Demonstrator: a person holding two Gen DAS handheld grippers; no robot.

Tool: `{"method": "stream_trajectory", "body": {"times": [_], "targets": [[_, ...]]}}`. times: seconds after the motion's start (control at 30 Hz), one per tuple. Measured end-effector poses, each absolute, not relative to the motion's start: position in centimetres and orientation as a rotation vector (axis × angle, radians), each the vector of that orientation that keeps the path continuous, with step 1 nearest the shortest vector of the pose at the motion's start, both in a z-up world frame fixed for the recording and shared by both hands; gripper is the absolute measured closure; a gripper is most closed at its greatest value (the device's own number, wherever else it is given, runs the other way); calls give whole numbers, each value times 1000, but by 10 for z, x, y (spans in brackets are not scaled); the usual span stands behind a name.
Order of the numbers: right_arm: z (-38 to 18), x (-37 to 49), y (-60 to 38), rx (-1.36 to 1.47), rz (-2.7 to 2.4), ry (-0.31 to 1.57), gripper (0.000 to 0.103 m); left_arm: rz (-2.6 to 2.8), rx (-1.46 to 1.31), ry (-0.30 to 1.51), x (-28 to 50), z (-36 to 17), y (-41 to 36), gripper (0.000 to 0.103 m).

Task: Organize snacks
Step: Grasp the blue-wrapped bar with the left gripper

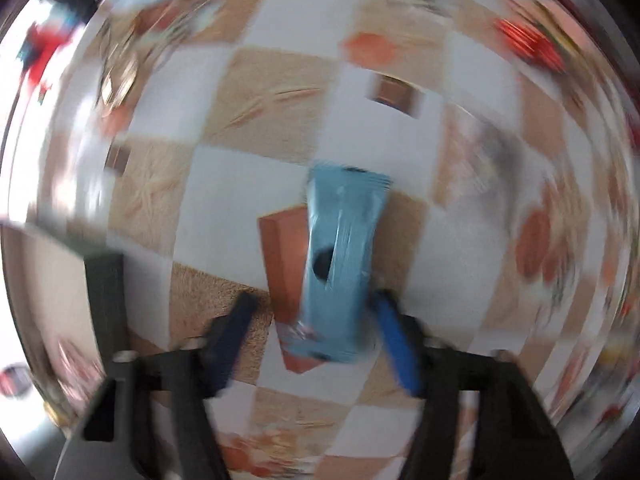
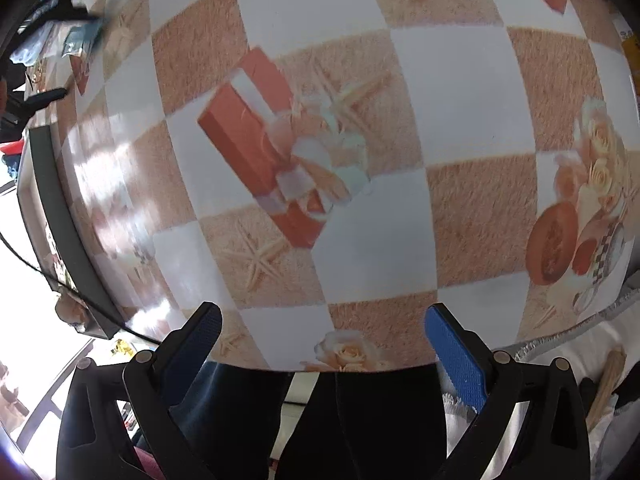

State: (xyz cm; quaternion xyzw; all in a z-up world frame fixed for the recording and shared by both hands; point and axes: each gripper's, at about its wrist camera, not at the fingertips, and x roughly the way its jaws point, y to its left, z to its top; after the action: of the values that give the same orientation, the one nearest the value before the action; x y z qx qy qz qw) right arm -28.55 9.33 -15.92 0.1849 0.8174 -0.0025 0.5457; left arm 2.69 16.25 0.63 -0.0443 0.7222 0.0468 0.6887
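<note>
Hovering my left tongs [image 1: 312, 300] over the blue snack bar [image 1: 340, 264] on the checked tablecloth [image 1: 280, 176], jaws astride but not pinching, right tongs [image 2: 322, 320] spread and empty, I judge the sorting barely begun.

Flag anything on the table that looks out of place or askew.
One light blue snack bar lies alone on the checked tablecloth, slightly askew, away from the other snacks at the blurred edges. The left gripper straddles its near end; whether the pads press it is unclear. Nothing looks spilled.
</note>
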Motion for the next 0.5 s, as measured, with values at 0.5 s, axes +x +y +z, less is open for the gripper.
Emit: {"method": "stream_trajectory", "body": {"times": [0.5], "targets": [[-121,-66,137,335,87,1649,1,-44,-16,1468,-16,40,193,36]]}}
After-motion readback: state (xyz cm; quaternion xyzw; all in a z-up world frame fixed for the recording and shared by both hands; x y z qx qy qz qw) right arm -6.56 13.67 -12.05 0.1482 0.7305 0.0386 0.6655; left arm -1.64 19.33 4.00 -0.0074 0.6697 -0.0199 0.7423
